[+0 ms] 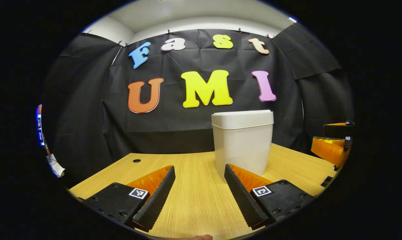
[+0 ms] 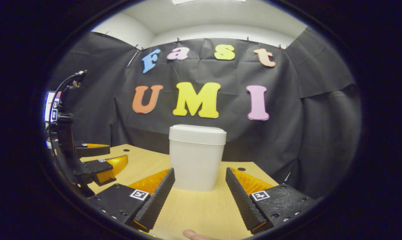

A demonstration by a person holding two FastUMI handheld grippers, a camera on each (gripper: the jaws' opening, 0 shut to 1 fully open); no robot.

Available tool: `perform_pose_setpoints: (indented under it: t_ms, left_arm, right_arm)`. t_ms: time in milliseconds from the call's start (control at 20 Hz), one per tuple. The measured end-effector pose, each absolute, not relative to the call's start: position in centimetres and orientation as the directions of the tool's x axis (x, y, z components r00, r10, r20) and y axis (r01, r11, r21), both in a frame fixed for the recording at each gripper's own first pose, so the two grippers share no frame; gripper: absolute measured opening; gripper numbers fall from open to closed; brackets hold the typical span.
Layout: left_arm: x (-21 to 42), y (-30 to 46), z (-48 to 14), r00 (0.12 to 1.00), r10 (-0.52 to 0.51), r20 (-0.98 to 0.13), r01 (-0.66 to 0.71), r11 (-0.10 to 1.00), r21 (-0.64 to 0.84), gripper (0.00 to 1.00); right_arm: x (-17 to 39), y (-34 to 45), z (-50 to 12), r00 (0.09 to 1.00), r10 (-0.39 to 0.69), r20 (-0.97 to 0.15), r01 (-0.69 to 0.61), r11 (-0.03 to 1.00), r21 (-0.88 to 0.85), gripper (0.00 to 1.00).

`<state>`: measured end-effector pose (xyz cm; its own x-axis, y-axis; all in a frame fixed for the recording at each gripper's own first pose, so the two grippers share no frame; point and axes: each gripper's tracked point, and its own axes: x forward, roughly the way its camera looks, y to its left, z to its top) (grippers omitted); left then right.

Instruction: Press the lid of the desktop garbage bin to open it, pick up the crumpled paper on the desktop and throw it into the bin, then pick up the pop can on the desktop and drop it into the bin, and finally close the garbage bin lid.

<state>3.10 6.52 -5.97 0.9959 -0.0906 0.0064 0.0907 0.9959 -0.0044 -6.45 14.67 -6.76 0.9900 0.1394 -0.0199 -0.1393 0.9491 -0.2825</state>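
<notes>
Right gripper view shows my jaws spread before the shut bin (image 2: 197, 156) standing mid-surface (image 2: 201, 206), so I judge an off-centre lid press could tip or skid it.

White garbage bin (image 1: 242, 143) (image 2: 197, 158) stands upright on the wooden desktop (image 1: 194, 186) — lid (image 1: 242, 119) shut; squarish, slightly tapered.

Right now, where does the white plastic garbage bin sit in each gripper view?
Left gripper view: the white plastic garbage bin, lid shut, stands right of centre on the wooden table.
Right gripper view: it stands at centre, ahead of the open right gripper.
Shared landmark: the black cloth wall behind it.
</notes>
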Motion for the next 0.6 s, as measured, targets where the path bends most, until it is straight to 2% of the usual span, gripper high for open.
perform_pose_setpoints:
  t_ms: [300, 550, 600]
  left_arm:
    - [2.9, 7.0, -5.5, 0.997, -0.078, 0.023, 0.079, 0.997, -0.007, 0.97]
    - [3.1, 6.9, -5.5, 0.997, -0.072, 0.028, 0.073, 0.997, -0.037, 0.97]
    - [3.1, 6.8, -5.5, 0.997, -0.075, 0.025, 0.076, 0.996, -0.039, 0.97]
  right_arm:
    - [-6.4, 15.5, -8.2, 0.983, 0.170, -0.068, -0.182, 0.944, -0.276, 0.92]
    - [-6.0, 14.3, -7.6, 0.988, 0.144, -0.056, -0.153, 0.957, -0.247, 0.98]
    - [-5.9, 14.1, -7.6, 0.989, 0.138, -0.054, -0.147, 0.959, -0.241, 0.95]
